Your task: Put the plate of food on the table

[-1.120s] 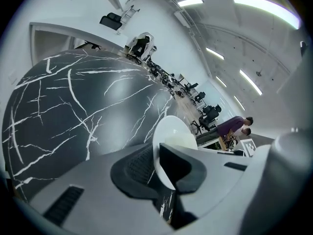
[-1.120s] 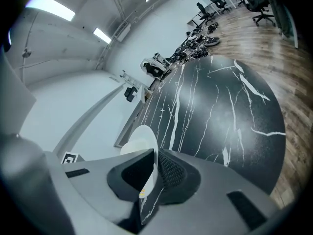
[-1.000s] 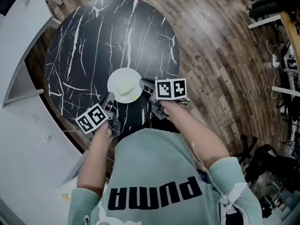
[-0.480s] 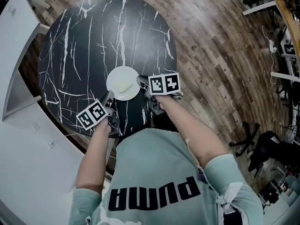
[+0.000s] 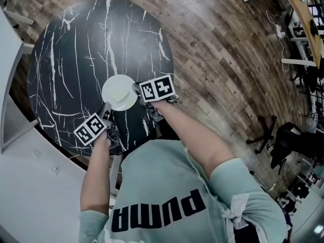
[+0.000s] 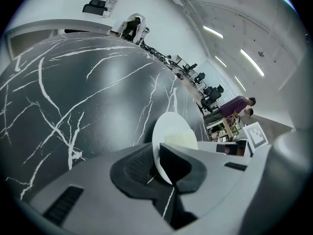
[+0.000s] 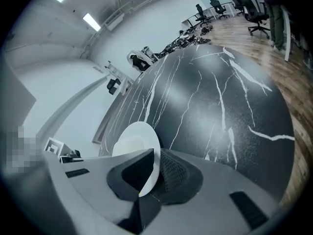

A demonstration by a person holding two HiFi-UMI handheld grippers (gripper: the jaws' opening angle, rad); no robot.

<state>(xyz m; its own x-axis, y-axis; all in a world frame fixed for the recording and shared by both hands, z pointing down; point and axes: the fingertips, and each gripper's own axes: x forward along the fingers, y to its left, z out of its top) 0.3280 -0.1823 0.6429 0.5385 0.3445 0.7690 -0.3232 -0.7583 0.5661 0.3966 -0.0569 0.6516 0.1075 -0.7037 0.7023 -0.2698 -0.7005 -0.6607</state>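
A small white plate (image 5: 119, 92) with a pale yellow slab of food (image 6: 181, 141) is held over the near part of the round black marble table (image 5: 76, 49). My left gripper (image 5: 107, 109) is shut on the plate's near-left rim, seen edge-on between its dark pads (image 6: 139, 166). My right gripper (image 5: 135, 91) is shut on the plate's right rim (image 7: 151, 170). The plate (image 7: 134, 143) lies roughly level between the two grippers. Whether it touches the tabletop I cannot tell.
Brown wood-plank floor (image 5: 223, 59) surrounds the table on the right. A white counter (image 5: 20, 151) runs along the left. Office chairs and desks (image 5: 298, 44) stand at the far right. People (image 6: 239, 106) are at a desk in the distance.
Both grippers and the plate have shifted left and slightly farther over the table in the head view. The grip on the plate is unchanged.
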